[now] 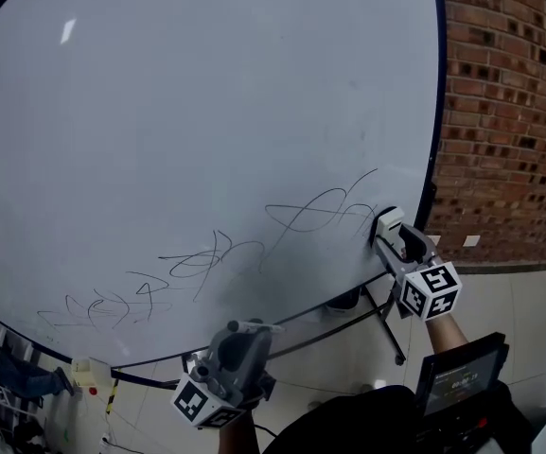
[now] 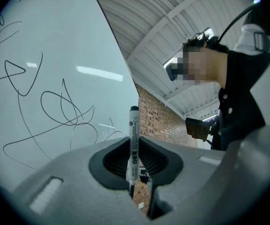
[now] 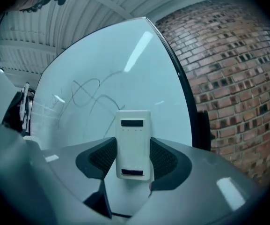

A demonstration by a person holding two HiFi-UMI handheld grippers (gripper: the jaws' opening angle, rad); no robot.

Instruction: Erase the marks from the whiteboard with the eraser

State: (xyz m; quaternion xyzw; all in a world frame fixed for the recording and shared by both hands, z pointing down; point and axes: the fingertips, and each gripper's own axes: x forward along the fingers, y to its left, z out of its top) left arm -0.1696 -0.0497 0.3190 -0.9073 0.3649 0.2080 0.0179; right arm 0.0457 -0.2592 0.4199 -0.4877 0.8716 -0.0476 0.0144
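Note:
A large whiteboard [image 1: 206, 112] fills the head view, with black scribbled marks [image 1: 315, 211] running from its lower left to its right side. My right gripper [image 1: 393, 233] is shut on a white eraser [image 3: 133, 143], held against the board at the right end of the marks [image 3: 85, 92], near the dark frame. My left gripper [image 1: 251, 328] hangs below the board's lower edge, off the surface, shut on a white marker pen [image 2: 133, 144] with a black cap that stands upright between the jaws. More marks [image 2: 55, 104] show in the left gripper view.
A red brick wall [image 1: 509, 112] stands right of the board. The board's black stand legs [image 1: 386, 324] reach the pale tiled floor. A small black device [image 1: 462, 376] hangs at the person's chest. Clutter lies at the lower left [image 1: 26, 386].

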